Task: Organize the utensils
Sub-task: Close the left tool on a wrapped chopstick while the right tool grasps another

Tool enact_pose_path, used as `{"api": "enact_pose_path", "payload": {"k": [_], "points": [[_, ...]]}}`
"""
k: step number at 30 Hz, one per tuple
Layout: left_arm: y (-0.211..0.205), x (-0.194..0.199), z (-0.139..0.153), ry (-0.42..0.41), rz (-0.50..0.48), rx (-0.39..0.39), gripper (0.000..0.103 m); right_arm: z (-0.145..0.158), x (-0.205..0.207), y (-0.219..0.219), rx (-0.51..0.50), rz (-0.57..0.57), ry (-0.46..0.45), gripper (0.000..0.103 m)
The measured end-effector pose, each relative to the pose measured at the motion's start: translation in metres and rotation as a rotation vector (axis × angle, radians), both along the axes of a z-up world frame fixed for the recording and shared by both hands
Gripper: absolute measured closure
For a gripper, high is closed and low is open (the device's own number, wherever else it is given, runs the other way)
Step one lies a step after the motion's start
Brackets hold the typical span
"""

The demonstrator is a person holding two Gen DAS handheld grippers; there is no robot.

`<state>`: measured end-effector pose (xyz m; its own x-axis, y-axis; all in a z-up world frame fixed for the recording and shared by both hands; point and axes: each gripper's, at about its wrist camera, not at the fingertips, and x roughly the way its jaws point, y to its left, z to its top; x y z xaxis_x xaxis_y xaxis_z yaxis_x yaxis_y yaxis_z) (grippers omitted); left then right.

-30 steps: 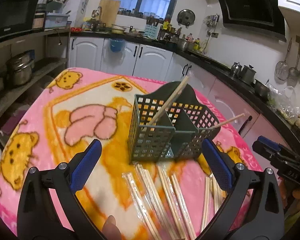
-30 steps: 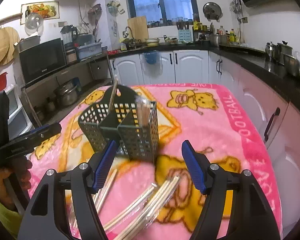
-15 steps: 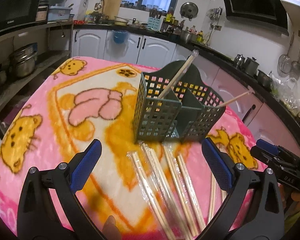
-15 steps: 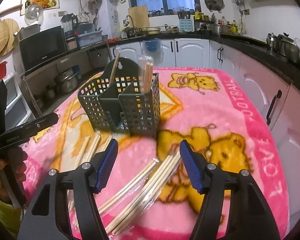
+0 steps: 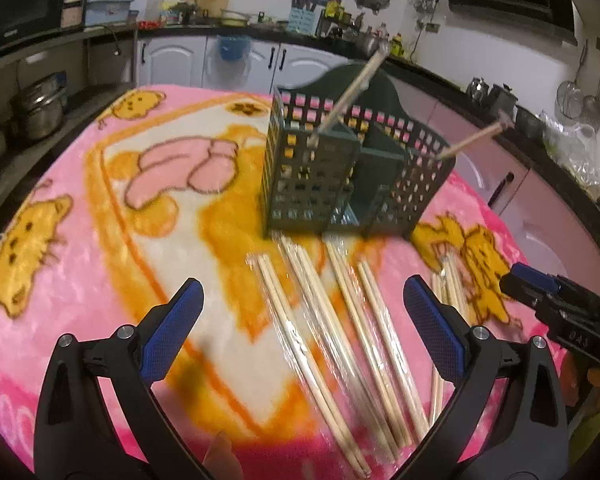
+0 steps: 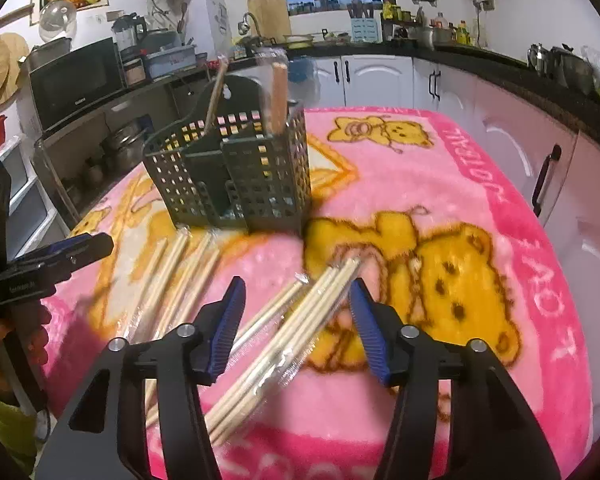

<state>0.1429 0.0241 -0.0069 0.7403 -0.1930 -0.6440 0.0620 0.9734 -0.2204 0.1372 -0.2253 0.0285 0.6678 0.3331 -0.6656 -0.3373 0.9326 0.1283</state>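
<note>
A dark green slotted utensil holder [image 5: 340,172] stands on a pink cartoon blanket [image 5: 100,240]; it also shows in the right wrist view [image 6: 240,176]. Wrapped chopsticks lean out of two of its compartments [image 5: 352,88]. Several plastic-wrapped chopstick pairs [image 5: 340,320] lie flat in front of it. My left gripper [image 5: 300,304] is open and empty, low over the middle pairs. My right gripper [image 6: 296,296] is open, its jaws either side of a wrapped bundle [image 6: 292,332] lying on the blanket.
Kitchen counters and white cabinets [image 6: 376,76] ring the table. A pink cabinet front with a black handle [image 6: 544,176] runs along the right edge. Pots sit on a shelf [image 5: 36,108] at the left. The right gripper shows in the left wrist view [image 5: 556,312].
Both grippers have dropped lower and come closer to the chopsticks on the blanket. The right gripper now straddles a wrapped bundle. The holder has not moved.
</note>
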Motion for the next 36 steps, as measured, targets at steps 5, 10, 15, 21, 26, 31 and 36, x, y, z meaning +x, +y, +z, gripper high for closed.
{"api": "enact_pose_path", "payload": {"k": [5, 10, 15, 21, 26, 31, 36], "points": [[-0.002, 0.001, -0.015, 0.046, -0.008, -0.004, 0.011, -0.01, 0.003, -0.006, -0.001, -0.01, 0.028, 0.066], [0.003, 0.008, -0.028, 0.093, -0.003, -0.034, 0.015, -0.016, 0.008, -0.012, 0.0, -0.025, 0.046, 0.071], [0.007, 0.02, -0.039, 0.147, -0.015, -0.044, 0.04, -0.023, 0.019, -0.018, 0.001, -0.038, 0.081, 0.074], [0.016, 0.039, -0.043, 0.201, -0.004, -0.051, 0.059, -0.031, 0.047, -0.023, 0.004, -0.064, 0.144, 0.078], [0.022, 0.058, -0.044, 0.233, 0.009, -0.057, 0.069, -0.036, 0.078, -0.03, 0.027, -0.103, 0.198, 0.08], [0.022, 0.072, -0.044, 0.242, 0.023, -0.043, 0.073, -0.039, 0.098, -0.032, 0.053, -0.103, 0.231, 0.08], [0.022, 0.081, -0.044, 0.241, 0.033, -0.039, 0.073, -0.042, 0.109, -0.027, 0.072, -0.077, 0.258, 0.08]]}}
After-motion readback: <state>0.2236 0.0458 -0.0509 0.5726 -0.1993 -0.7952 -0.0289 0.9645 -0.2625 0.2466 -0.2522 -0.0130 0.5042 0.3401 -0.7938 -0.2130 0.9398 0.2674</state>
